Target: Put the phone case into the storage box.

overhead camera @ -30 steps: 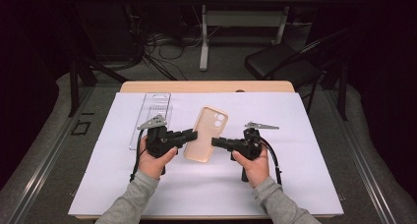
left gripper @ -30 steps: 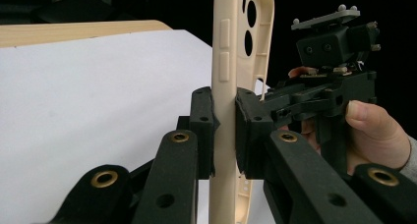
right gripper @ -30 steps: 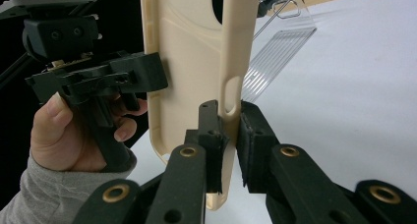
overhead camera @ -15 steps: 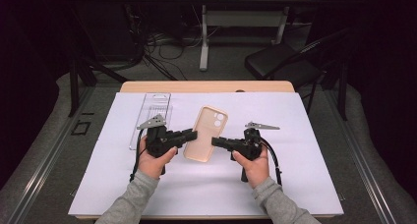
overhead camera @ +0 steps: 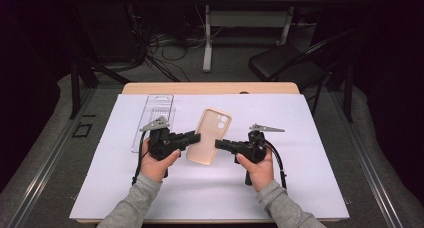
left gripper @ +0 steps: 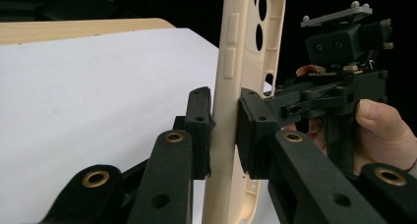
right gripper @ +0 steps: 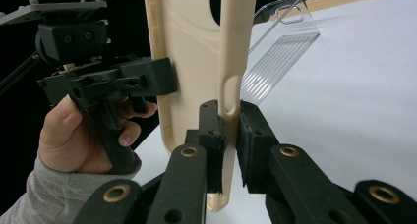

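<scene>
A beige phone case point(overhead camera: 209, 134) with a camera cut-out is held just above the white sheet point(overhead camera: 300, 188) in the middle of the table. My left gripper point(overhead camera: 196, 137) is shut on the case's left edge, and my right gripper point(overhead camera: 219, 144) is shut on its right edge. In the left gripper view the case point(left gripper: 236, 62) stands on edge between my jaws, with the other gripper point(left gripper: 339, 71) behind it. In the right gripper view my jaws pinch the side wall of the case point(right gripper: 196, 42) near a slot, and the other gripper point(right gripper: 103, 81) holds its far edge.
A clear plastic package point(overhead camera: 154, 119) lies flat on the sheet at the back left, also seen as the package point(right gripper: 278, 52) in the right gripper view. The wooden table edge point(overhead camera: 210, 88) runs along the back. A dark chair point(overhead camera: 285, 63) and cables sit beyond it.
</scene>
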`<state>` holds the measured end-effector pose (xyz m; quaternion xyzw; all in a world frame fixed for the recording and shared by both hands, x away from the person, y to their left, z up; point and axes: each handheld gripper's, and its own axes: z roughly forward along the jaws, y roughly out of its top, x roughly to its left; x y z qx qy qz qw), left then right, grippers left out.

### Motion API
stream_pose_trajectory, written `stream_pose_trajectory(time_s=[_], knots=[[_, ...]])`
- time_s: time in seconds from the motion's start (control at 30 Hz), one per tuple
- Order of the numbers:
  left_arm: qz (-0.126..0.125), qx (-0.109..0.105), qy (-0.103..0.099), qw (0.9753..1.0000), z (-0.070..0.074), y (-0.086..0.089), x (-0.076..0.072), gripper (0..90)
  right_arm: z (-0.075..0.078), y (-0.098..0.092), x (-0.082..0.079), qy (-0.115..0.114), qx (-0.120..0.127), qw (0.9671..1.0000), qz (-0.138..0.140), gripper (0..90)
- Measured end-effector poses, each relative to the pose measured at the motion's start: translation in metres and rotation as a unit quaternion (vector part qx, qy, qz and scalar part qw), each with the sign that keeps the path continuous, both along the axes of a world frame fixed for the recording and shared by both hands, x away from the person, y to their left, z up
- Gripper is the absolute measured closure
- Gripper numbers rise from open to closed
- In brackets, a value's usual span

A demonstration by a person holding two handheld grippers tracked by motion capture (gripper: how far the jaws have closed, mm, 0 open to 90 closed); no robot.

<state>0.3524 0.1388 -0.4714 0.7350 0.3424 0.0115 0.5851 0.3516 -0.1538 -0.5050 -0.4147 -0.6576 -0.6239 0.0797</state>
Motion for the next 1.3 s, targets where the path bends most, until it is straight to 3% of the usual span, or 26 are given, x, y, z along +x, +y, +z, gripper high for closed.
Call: stream_pose_trajectory(time_s=[0.67, 1.07, 1.3], knots=[[0.010, 0.008, 0.008, 0.9999, -0.0025, -0.0001, 0.0031, 57.4, 0.0012, -0.0036, 0.0012, -0.003, -0.004, 0.9999, -0.012, 82.0], [0.026, 0.025, 0.005, 0.9993, -0.0047, 0.0009, 0.0063, 43.9, 0.0019, -0.0077, 0.0026, -0.012, -0.030, 0.9991, -0.028, 81.8], [0.031, 0.039, -0.005, 0.9987, -0.0045, 0.0006, 0.0060, 43.0, 0.0031, -0.0094, 0.0026, -0.023, -0.052, 0.9975, -0.041, 81.8]])
